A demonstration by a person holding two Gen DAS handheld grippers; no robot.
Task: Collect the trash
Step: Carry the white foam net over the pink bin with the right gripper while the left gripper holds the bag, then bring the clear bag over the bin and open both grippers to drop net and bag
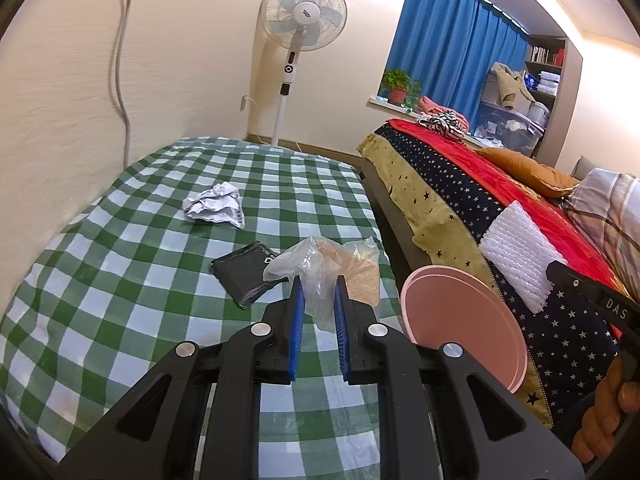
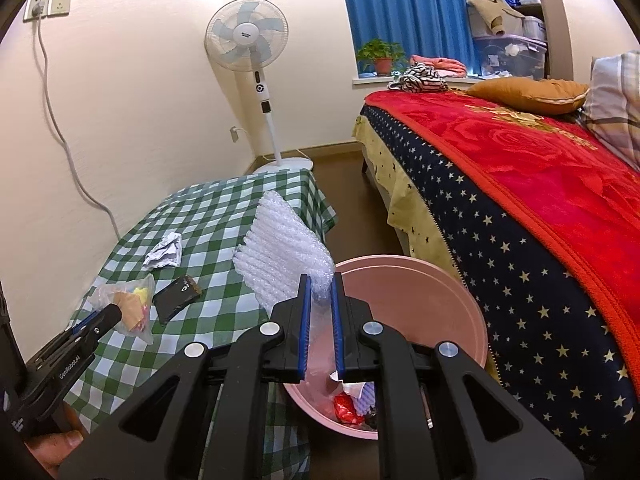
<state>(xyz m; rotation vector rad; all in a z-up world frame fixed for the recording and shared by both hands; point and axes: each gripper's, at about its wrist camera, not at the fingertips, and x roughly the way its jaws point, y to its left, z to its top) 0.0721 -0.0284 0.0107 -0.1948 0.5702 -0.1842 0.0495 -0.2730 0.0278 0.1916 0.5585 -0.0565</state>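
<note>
My left gripper (image 1: 319, 284) is shut on a clear plastic bag (image 1: 320, 268) with brownish contents, held just above the green checked table (image 1: 120, 280). In the right wrist view the same bag (image 2: 128, 304) hangs from the left gripper's tip (image 2: 114, 311). My right gripper (image 2: 321, 282) is shut on a sheet of white bubble wrap (image 2: 280, 240), held over the near rim of the pink bin (image 2: 440, 300), which has wrappers in its bottom. The bubble wrap (image 1: 516, 256) and bin (image 1: 460, 312) also show at the right of the left wrist view. A crumpled paper (image 1: 216, 204) and a black packet (image 1: 244, 272) lie on the table.
A bed with a red and starred blanket (image 2: 520, 184) stands right of the bin, across a narrow strip of floor. A white standing fan (image 2: 256, 64) is by the far wall beyond the table. A grey cable (image 2: 60, 128) runs down the wall at the left.
</note>
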